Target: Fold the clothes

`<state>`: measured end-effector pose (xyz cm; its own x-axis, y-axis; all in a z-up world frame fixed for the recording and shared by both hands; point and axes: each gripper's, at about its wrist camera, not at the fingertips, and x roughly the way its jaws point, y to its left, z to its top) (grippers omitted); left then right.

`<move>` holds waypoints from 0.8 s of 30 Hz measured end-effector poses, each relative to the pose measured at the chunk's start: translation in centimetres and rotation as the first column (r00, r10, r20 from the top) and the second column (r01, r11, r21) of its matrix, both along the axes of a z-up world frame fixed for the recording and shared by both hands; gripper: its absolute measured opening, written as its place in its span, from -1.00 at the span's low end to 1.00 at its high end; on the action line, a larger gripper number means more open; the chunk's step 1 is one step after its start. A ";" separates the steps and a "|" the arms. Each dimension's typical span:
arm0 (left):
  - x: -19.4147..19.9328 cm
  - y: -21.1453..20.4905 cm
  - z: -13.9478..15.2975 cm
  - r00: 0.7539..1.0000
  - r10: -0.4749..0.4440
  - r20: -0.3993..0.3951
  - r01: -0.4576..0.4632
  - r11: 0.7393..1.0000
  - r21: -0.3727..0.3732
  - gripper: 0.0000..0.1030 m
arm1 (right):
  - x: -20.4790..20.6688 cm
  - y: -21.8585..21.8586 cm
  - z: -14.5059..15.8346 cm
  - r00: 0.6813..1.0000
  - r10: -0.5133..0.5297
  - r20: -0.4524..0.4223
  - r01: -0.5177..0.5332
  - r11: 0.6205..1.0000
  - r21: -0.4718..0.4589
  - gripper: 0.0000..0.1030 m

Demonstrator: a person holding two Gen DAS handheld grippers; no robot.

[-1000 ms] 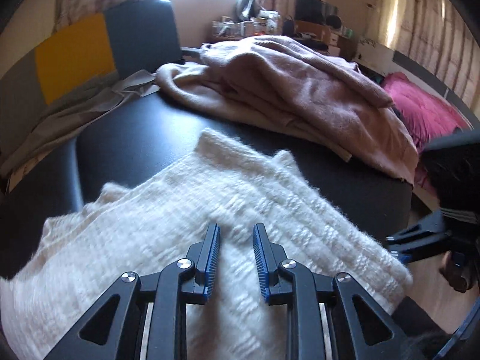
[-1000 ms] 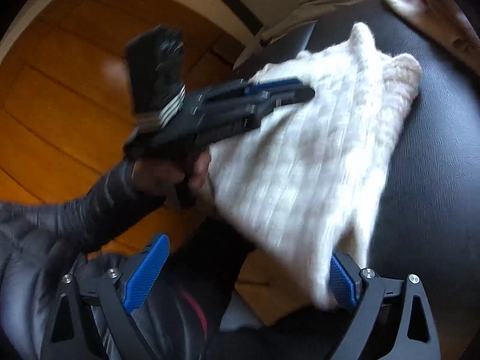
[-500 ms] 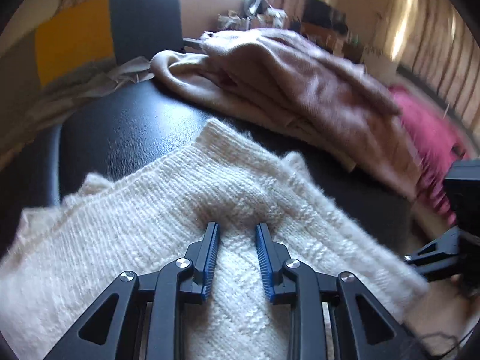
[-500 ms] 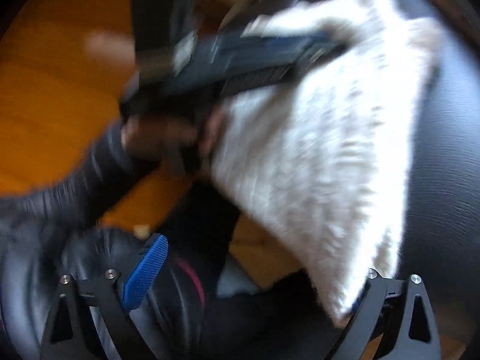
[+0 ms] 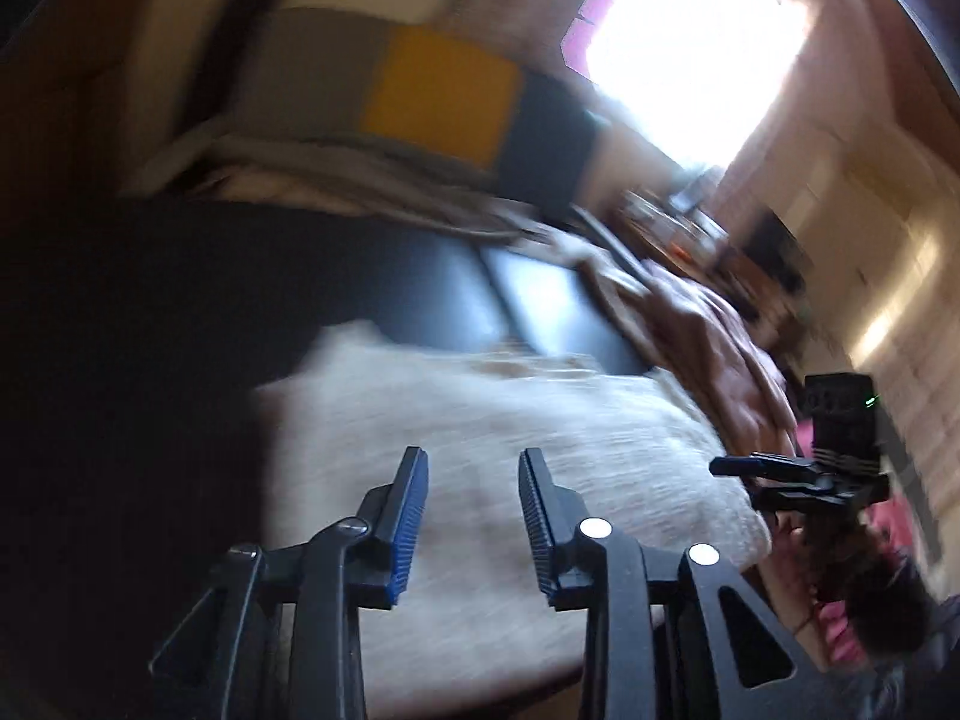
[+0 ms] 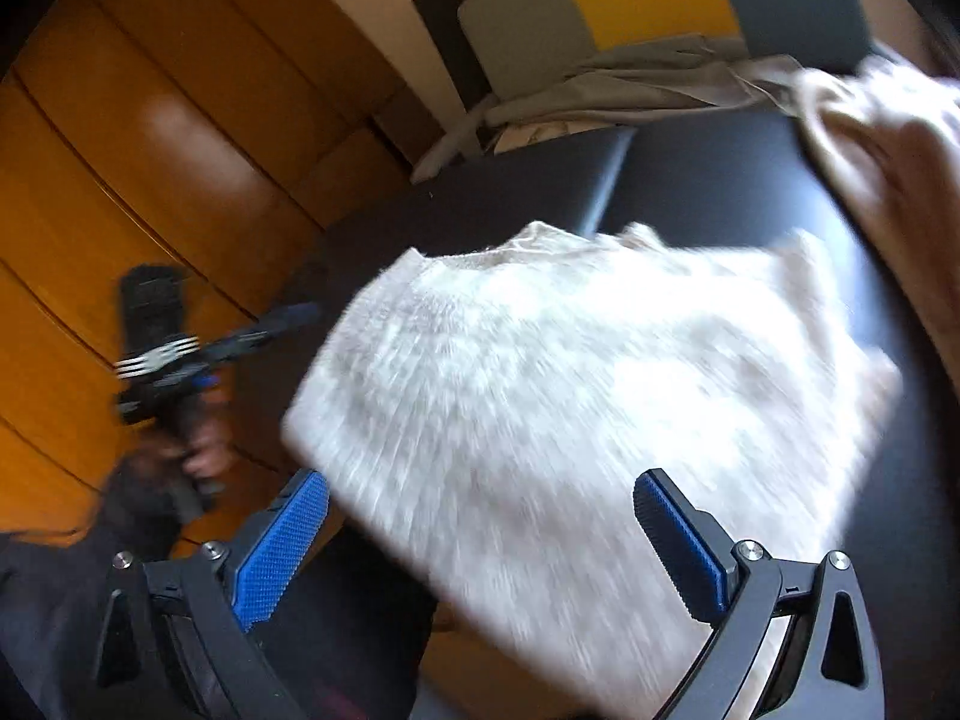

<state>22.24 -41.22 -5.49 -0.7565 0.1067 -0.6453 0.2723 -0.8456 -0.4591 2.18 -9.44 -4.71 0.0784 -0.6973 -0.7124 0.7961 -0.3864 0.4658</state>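
Observation:
A folded white knit sweater (image 6: 570, 390) lies on the black table (image 6: 690, 180), its near edge over the table's front. My right gripper (image 6: 480, 480) is open wide above that near edge, with nothing pinched. In the blurred, tilted left wrist view the sweater (image 5: 510, 432) lies just beyond my left gripper (image 5: 473, 456), whose blue pads stand a little apart and hold nothing. The right wrist view shows the left gripper (image 6: 228, 348) off the sweater's left side, held in a hand (image 6: 201, 450). The right gripper (image 5: 780, 474) hovers at the sweater's right edge.
A heap of pink and beige garments (image 5: 708, 336) covers the table's far right side (image 6: 888, 138). A grey cloth (image 6: 630, 84) hangs on a chair with a yellow and grey back (image 5: 438, 96) behind the table. Wooden floor (image 6: 120, 180) lies to the left.
My left gripper has come off the top of the sweater and drawn away to its left, tilting. The right gripper has swung round to face the sweater's near edge.

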 end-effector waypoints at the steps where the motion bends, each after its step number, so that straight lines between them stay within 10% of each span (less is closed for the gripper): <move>1: 1.2 -1.2 -0.7 1.000 0.013 0.002 -0.013 0.999 0.037 -0.33 | 0.1 -1.5 0.2 1.000 0.008 -0.029 -0.008 1.000 0.007 1.00; 9: 2.8 -2.5 -6.5 0.987 -0.161 0.001 0.156 0.962 0.225 -0.28 | -0.4 -7.7 -3.6 0.979 -0.001 -0.205 0.042 0.980 0.194 1.00; 18: 0.5 -1.5 -10.8 0.945 -0.325 -0.036 0.306 0.840 0.447 -0.33 | -0.8 -9.4 -4.4 0.962 0.020 -0.272 0.050 0.967 0.250 1.00; 21: 0.9 0.1 -11.2 0.935 -0.354 -0.010 0.326 0.847 0.421 -0.91 | -1.4 -9.8 -4.6 0.957 0.004 -0.291 0.069 0.968 0.241 1.00; 24: 2.2 2.1 -11.4 0.927 -0.373 0.037 0.338 0.876 0.344 -0.91 | -1.3 -9.6 -4.7 0.951 -0.001 -0.308 0.075 0.970 0.230 1.00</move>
